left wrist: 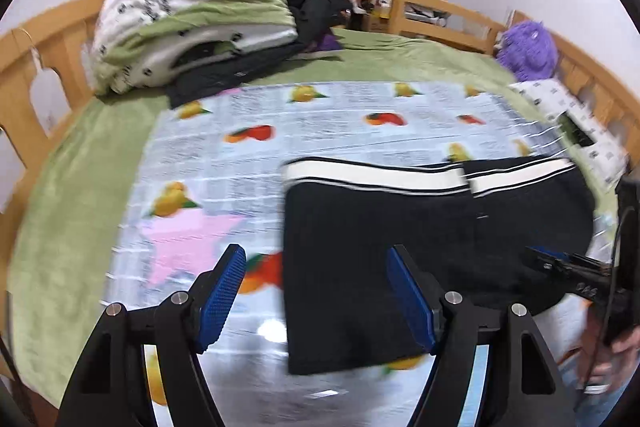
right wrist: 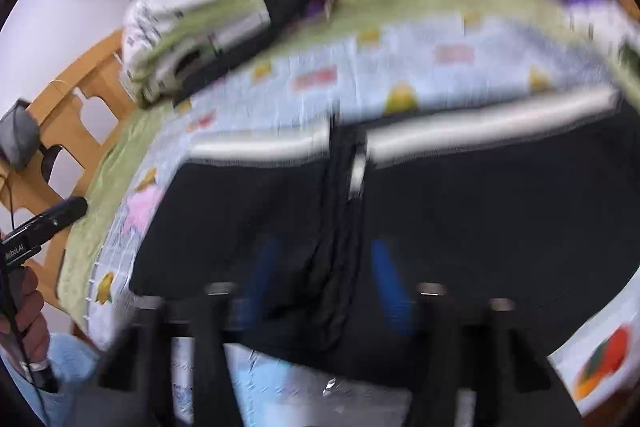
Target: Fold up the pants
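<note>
From the left wrist, the left claw (left wrist: 316, 291) is spread wide and holds nothing, hovering over the left edge of the black pants (left wrist: 420, 239), which lie flat on a fruit-print mat (left wrist: 320, 123) on the bed (left wrist: 72, 227). The right wrist view is blurred: the right claw (right wrist: 324, 279) is parted above the pants (right wrist: 480, 219), apparently gripping nothing.

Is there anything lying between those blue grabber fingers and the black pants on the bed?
Nothing visible. The left gripper is open over the near left edge of the black pants, with only the fruit-print mat around them. The right gripper, blurred, sits right over the pants' middle.
</note>
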The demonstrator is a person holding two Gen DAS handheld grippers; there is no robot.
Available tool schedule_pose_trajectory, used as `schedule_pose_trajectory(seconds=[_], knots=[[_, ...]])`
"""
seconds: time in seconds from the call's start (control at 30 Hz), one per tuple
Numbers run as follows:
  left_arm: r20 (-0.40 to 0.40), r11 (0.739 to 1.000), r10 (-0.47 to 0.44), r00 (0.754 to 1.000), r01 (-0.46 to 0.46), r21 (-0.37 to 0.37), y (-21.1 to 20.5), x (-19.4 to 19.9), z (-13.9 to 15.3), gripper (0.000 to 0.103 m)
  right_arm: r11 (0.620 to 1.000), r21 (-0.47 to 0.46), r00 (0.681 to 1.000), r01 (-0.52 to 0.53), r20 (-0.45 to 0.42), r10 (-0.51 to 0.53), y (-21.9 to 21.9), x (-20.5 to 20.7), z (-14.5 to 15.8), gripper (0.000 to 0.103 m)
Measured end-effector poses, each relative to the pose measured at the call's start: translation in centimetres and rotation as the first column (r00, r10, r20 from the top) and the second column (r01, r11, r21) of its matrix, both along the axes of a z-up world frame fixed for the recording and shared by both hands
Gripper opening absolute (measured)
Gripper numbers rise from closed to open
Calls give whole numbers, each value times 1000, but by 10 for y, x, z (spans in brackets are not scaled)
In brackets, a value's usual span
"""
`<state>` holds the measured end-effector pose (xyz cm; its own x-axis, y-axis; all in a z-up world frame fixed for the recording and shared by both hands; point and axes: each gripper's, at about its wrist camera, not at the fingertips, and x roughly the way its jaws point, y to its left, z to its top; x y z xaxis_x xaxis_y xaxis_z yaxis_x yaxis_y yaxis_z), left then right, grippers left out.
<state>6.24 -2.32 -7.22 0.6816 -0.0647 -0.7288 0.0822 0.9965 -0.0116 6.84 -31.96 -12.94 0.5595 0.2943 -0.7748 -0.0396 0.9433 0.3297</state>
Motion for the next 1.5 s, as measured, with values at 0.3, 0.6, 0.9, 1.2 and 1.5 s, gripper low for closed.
schedule_pose_trajectory(seconds=[0.3, 0.6, 0.9, 1.2, 1.5], knots=[[-76, 982, 55, 996, -68, -177, 46, 33, -46, 71, 972, -201, 988, -122, 72, 139, 53, -5, -14, 15], [-115, 982, 76, 990, -95, -163, 48, 28, -58, 71, 984, -149, 995, -96, -13, 96, 31, -25, -29, 21], [-159, 983, 67, 985, -93, -160, 51, 36, -72, 71, 982, -163, 988, -97, 101, 114, 33, 8, 3, 62], [-128, 979, 68, 989, -90, -182, 54, 44, -77, 71, 1000, -30, 995, 9, -97, -12, 16, 96, -62, 31], [-174, 958, -7, 985, -43, -282, 39, 54, -99, 70, 997, 58, 999, 50, 10, -50, -11, 92, -42, 15]])
